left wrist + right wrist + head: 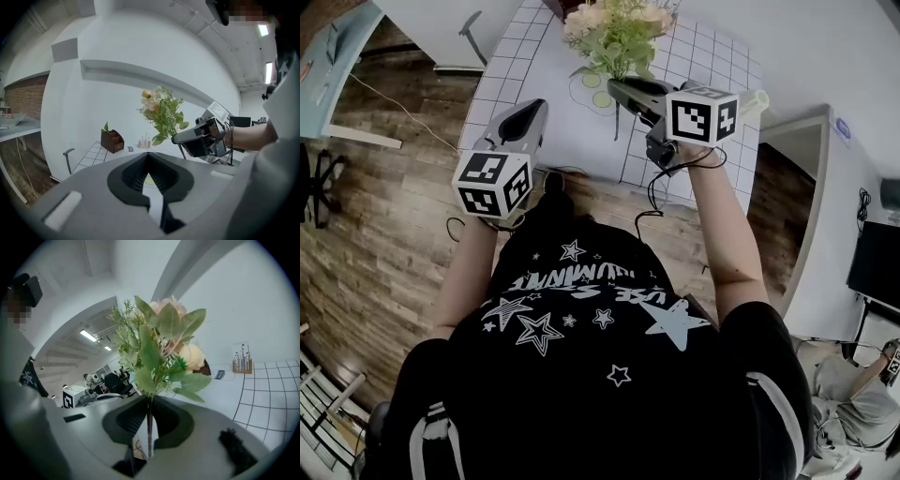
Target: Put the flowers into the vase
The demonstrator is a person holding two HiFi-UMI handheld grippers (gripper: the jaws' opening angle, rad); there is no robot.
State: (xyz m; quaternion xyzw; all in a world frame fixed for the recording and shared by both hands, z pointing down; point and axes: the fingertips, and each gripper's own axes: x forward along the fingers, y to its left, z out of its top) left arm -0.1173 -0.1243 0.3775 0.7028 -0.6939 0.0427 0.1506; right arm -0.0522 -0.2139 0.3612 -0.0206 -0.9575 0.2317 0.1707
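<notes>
Right jaws: my right gripper (149,401) is closed to a narrow gap on the thin stem (149,427) of the flowers (161,348); both pads press on it.
Stem in the jaws: it runs straight up through the slot between the pads, near their front end, and its lower end shows below them.
Flowers past the jaws: the leaves and pale pink and cream blooms spread right above the jaw tips and fill the middle of the right gripper view.
Left jaws: my left gripper (147,157) is fully closed, pad against pad, with nothing between them.
Left to right: from the left gripper view, the right gripper (174,139) holds the flowers (161,115) up, to the right of and above my left jaws, well apart from them.
From above: the flowers (619,33) stand over the white gridded table (544,56), just beyond the right gripper (619,89); the left gripper (530,112) points at the table's near edge.
Farther out: a brown wooden box with a small plant (112,140) and a small rack (242,363) stand at the back of the table; a wood floor (394,216) lies around it.
</notes>
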